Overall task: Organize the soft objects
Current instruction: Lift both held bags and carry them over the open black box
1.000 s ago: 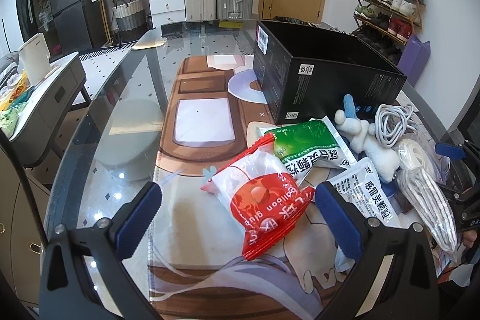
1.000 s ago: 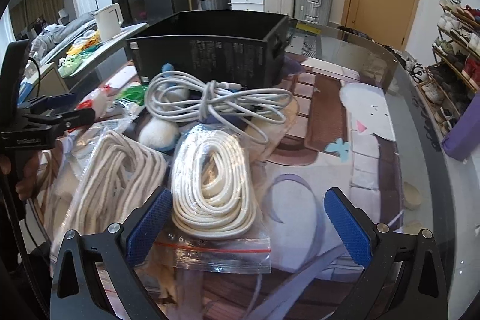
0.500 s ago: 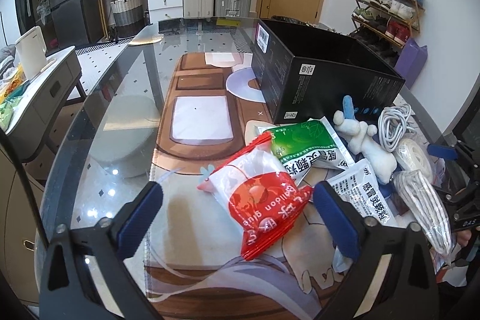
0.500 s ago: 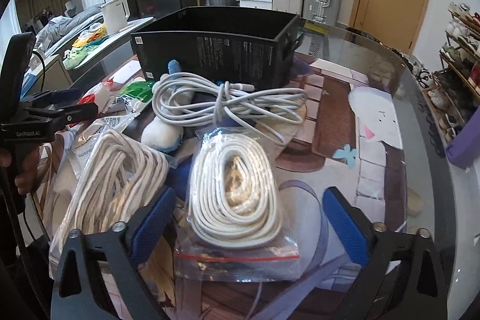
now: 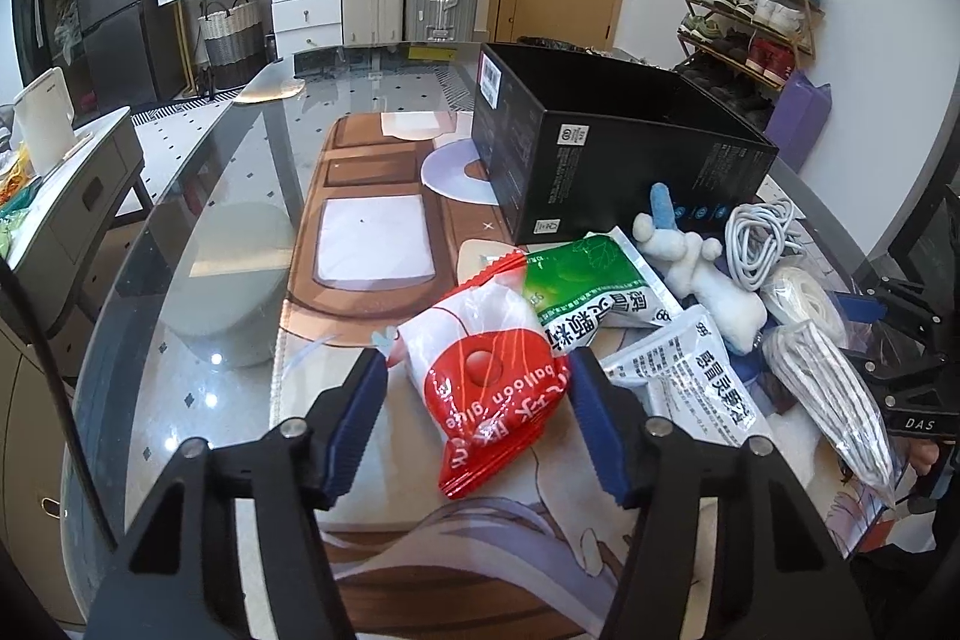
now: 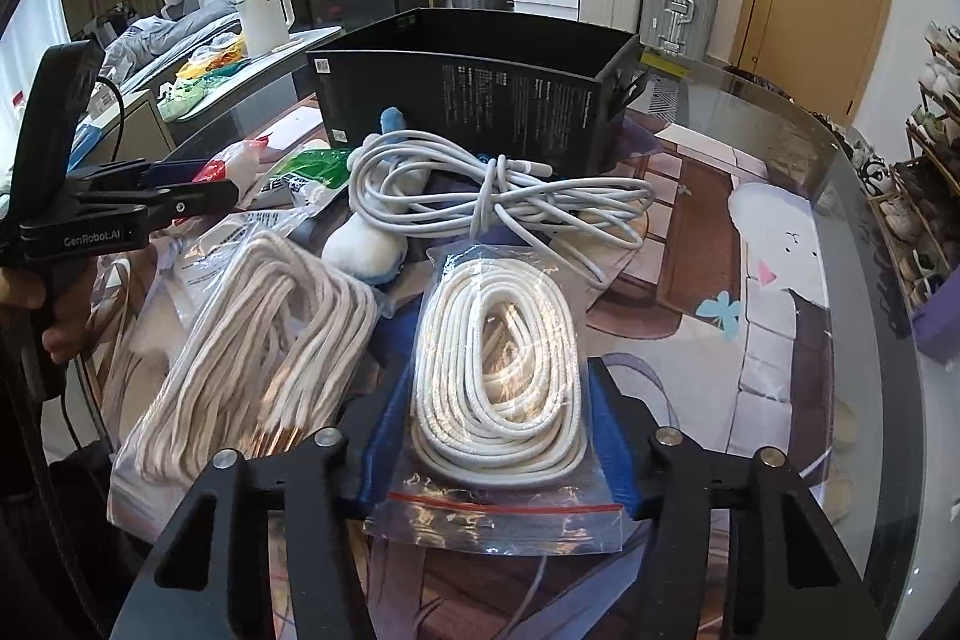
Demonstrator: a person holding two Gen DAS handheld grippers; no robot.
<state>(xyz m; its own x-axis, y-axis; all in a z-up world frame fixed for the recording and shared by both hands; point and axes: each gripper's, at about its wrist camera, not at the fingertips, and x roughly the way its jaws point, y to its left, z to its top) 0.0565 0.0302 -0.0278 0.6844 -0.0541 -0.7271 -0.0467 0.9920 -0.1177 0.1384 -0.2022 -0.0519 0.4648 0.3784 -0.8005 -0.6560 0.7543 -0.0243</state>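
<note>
On red packet (image 5: 489, 388): "balloon glue"

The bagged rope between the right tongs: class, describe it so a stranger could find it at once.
Start at the black box on the table. Nearer the camera lies a loose grey cable, then two bagged ropes. Yours is the oval white coil in the red-striped zip bag, between the right tongs.

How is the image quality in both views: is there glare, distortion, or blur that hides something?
Left wrist view: strong fisheye bending at the edges; the glass table shows bright light spots and reflections; the red balloon glue bag is sharp. Right wrist view: same curved distortion; the zip bag of white rope has some sheen on its plastic, yet the rope stays readable; dark corners hide the borders.
</note>
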